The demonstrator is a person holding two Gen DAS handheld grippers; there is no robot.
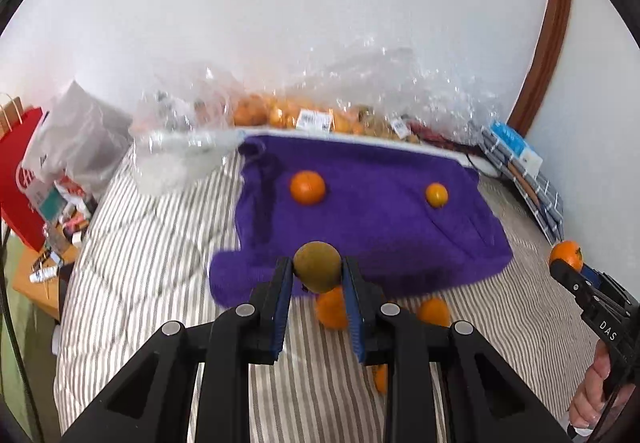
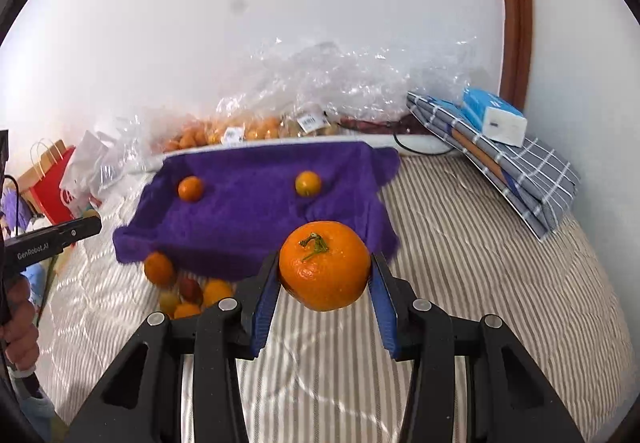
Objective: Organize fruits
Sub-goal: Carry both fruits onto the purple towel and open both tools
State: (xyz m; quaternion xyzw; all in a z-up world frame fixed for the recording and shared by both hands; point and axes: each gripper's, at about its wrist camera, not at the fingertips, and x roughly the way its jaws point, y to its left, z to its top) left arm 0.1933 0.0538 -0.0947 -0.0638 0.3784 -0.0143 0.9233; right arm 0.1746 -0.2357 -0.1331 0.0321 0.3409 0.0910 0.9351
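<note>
My left gripper (image 1: 318, 267) is shut on a small greenish-brown fruit (image 1: 318, 265), held above the near edge of a purple cloth (image 1: 372, 211). My right gripper (image 2: 325, 271) is shut on a large orange mandarin (image 2: 325, 269) with a green stem, also near the cloth's (image 2: 256, 219) front edge. Two oranges rest on the cloth: a bigger one (image 1: 307, 187) at the left and a smaller one (image 1: 436, 195) at the right. Several loose fruits (image 2: 184, 291) lie on the striped bedding just in front of the cloth.
The striped bed cover (image 1: 152, 263) spreads around the cloth. Clear plastic bags of fruit (image 1: 304, 115) line the wall behind. A folded checked cloth with a blue tissue pack (image 2: 496, 115) lies at the right. A red paper bag (image 1: 20, 171) and clutter sit at the left.
</note>
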